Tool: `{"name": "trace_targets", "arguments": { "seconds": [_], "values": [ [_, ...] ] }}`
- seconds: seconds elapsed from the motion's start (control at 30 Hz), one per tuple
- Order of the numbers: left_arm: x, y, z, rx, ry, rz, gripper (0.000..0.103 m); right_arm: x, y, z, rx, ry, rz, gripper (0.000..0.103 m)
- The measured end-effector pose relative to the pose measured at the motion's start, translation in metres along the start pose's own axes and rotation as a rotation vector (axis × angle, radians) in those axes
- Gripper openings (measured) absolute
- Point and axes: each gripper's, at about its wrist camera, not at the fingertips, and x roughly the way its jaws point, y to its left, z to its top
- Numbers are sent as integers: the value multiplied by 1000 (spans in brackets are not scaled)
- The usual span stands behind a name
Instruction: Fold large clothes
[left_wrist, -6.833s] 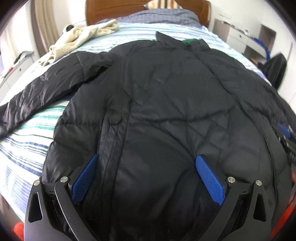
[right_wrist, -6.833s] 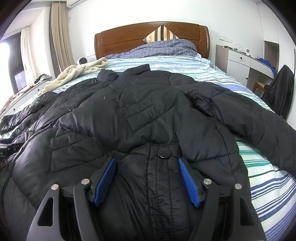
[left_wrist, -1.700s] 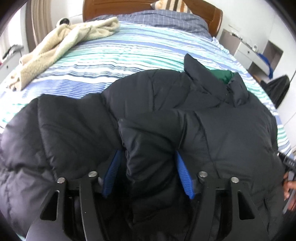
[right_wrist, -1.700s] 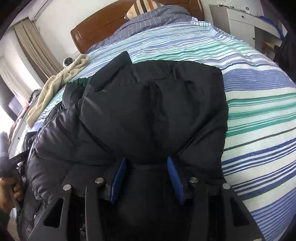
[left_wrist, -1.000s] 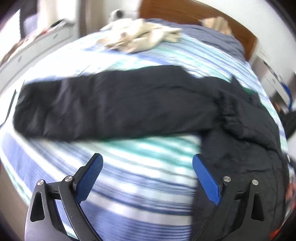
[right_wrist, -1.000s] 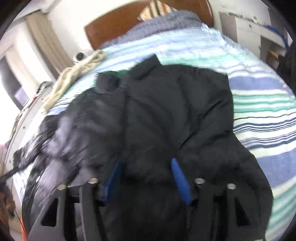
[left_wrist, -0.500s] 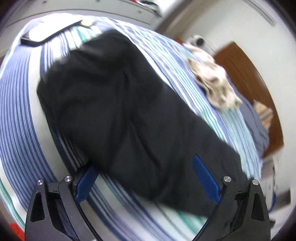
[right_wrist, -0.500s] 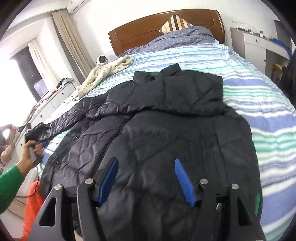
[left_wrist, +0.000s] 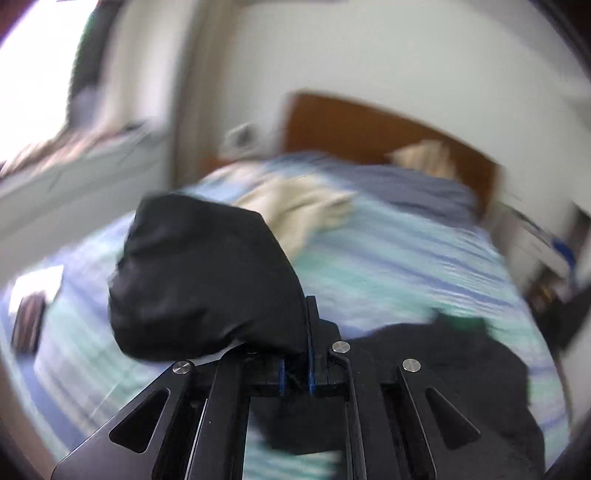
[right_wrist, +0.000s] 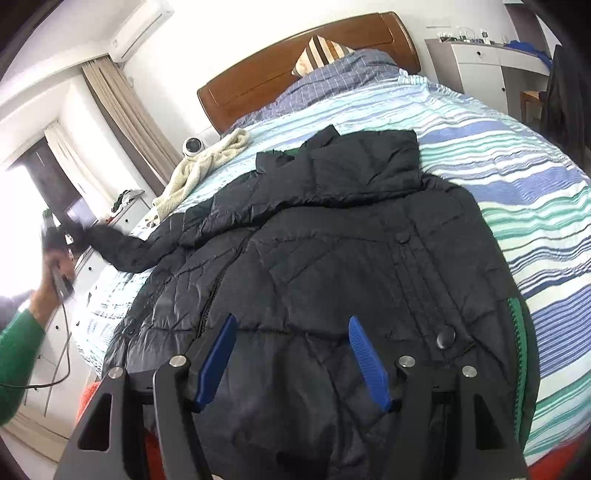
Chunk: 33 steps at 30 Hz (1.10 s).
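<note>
A black quilted jacket (right_wrist: 332, 251) lies front up on the striped bed, its right sleeve folded across the chest. My left gripper (left_wrist: 295, 369) is shut on the cuff of the left sleeve (left_wrist: 207, 280) and holds it lifted above the bed; from the right wrist view the sleeve (right_wrist: 122, 247) stretches out to the left, off the jacket's body (left_wrist: 443, 369). My right gripper (right_wrist: 291, 362) is open and empty, hovering over the jacket's lower front.
A cream blanket (right_wrist: 207, 166) lies at the bed's far left, near the wooden headboard (right_wrist: 295, 74) and a striped pillow (right_wrist: 325, 51). White drawers (right_wrist: 476, 62) stand at the right. A small dark object (left_wrist: 27, 325) lies on the bed at left.
My left gripper has closed on the sleeve cuff and lifted it up off the bed. My right gripper stays open over the jacket's hem.
</note>
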Motion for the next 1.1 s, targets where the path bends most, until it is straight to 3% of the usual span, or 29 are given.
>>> {"name": "trace_targets", "arguments": {
  "seconds": [0.13, 0.27, 0.3, 0.33, 0.37, 0.4, 0.43, 0.57, 0.63, 0.73, 0.87, 0.97, 1.1],
  "values": [
    [-9, -131, 10, 223, -64, -185, 7, -8, -6, 2, 35, -37, 9, 65],
    [8, -253, -32, 408, -30, -309, 12, -25, -13, -1, 36, -82, -9, 65],
    [20, -282, -53, 455, 7, -332, 29, -29, -18, -2, 42, -87, -20, 65],
    [30, -302, -72, 492, 50, -339, 71, -32, -23, -5, 52, -90, -33, 65],
    [45, -325, -98, 535, 118, -326, 90, -34, -29, -6, 65, -87, -43, 65],
    [57, -341, -125, 567, 176, -315, 102, -36, -36, -8, 83, -80, -56, 65],
    [64, -351, -151, 594, 223, -314, 97, -39, -43, -10, 100, -77, -70, 65],
    [51, -344, -217, 646, 353, -328, 94, -57, -61, -17, 129, -95, -120, 65],
    [35, -319, -226, 623, 379, -334, 94, -62, -71, -20, 146, -95, -141, 65],
    [20, -271, -213, 539, 392, -333, 96, -54, -78, -9, 162, -74, -135, 65],
    [13, -212, -194, 459, 355, -232, 99, -30, -72, 41, 150, -92, -70, 65],
    [20, -162, -178, 359, 356, -120, 99, 23, -76, 103, 225, -35, 40, 65],
    [2, -110, -175, 185, 354, -104, 99, 99, -80, 166, 214, 5, -5, 65]
  ]
}}
